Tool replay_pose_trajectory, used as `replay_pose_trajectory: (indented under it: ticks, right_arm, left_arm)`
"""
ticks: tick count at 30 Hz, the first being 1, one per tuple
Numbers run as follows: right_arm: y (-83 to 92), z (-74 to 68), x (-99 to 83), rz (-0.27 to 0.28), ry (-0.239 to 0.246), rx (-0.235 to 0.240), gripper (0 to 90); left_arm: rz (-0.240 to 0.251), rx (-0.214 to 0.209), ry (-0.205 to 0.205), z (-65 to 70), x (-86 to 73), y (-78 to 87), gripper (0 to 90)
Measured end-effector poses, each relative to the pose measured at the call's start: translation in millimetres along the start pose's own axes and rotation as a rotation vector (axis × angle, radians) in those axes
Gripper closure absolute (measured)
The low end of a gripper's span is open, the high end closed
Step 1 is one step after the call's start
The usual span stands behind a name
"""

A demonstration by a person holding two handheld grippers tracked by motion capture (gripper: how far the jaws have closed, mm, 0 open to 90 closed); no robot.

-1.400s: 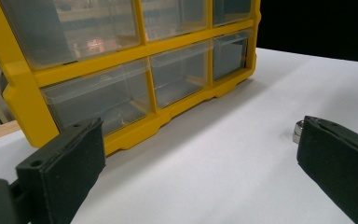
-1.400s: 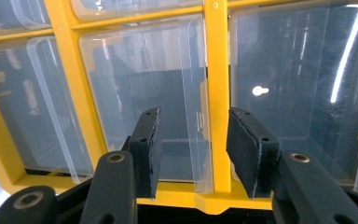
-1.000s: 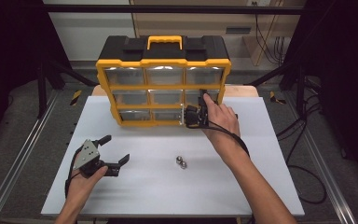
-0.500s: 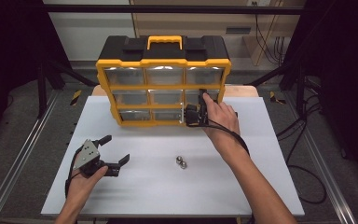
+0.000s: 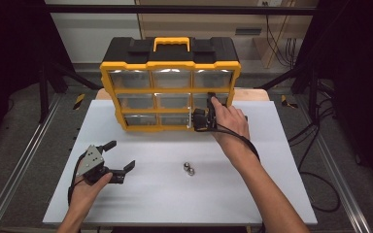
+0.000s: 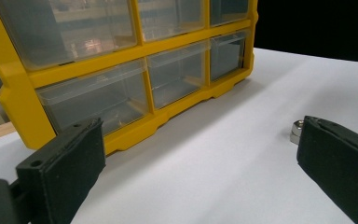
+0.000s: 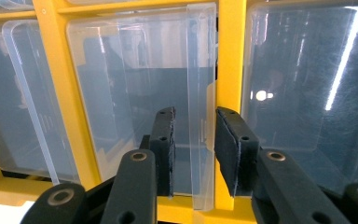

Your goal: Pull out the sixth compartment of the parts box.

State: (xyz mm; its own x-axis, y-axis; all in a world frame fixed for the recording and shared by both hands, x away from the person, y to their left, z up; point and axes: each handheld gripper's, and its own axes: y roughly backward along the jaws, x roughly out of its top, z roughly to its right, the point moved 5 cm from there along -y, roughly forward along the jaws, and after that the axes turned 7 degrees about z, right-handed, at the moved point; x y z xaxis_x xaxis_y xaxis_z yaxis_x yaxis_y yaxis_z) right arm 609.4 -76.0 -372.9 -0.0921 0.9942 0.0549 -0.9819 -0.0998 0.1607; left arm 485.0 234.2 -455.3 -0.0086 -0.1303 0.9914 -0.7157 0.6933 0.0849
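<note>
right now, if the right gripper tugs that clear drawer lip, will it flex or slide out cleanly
The clear drawer lip looks like thin plastic between the closing right gripper jaws, so it may flex slightly. It sits in the organizer frame, so probably slides straight. Glossy, so the pads might slip.

The yellow organizer point(image 5: 170, 87) walls off the back of the white table point(image 5: 272, 194); its clear drawer fronts point(image 7: 135, 93) sit flush, one lip point(image 7: 200, 116) jutting out. Before it the surface lies open, with two small nuts point(image 5: 189, 168) mid-table as the sole obstacle
</note>
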Motion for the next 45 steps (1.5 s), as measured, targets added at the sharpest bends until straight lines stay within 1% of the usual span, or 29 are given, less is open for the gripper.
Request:
replay_pose_trajectory:
  ticks: [4,7,14,16,19,31,42,45]
  right_arm:
    - [-0.7,-0.3,0.4,0.001,0.008,-0.011,71.7]
    - [0.2,-2.0,0.1,-0.013,0.008,-0.011,72.0]
    - [-0.3,-1.9,0.3,-0.017,0.035,-0.021,74.1]
    - [0.1,-2.4,0.3,-0.029,0.035,-0.022,75.3]
    - [-0.8,-2.5,0.8,-0.021,0.034,-0.032,75.9]
    - [-0.9,-2.5,1.5,-0.029,0.039,-0.043,77.5]
    - [-0.5,-3.0,2.9,-0.044,0.032,-0.045,78.1]
    - [1.0,-2.7,3.4,-0.05,0.033,-0.038,78.2]
  left_arm:
    - [0.0,0.0,0.0,-0.1,0.0,0.3,1.1]
    - [-0.001,0.0,0.0,-0.1,0.0,0.2,1.0]
    - [-0.001,0.001,0.0,-0.1,0.1,0.4,1.1]
    - [-0.001,0.0,0.0,-0.2,0.1,0.5,1.1]
    - [-0.001,0.001,0.001,-0.2,0.1,0.6,1.1]
    - [-0.001,0.0,0.001,-0.1,0.2,0.6,1.1]
    - [0.0,0.002,-0.001,-0.3,0.8,1.4,1.1]
    - [0.001,0.002,-0.001,-0.2,1.0,1.6,1.1]
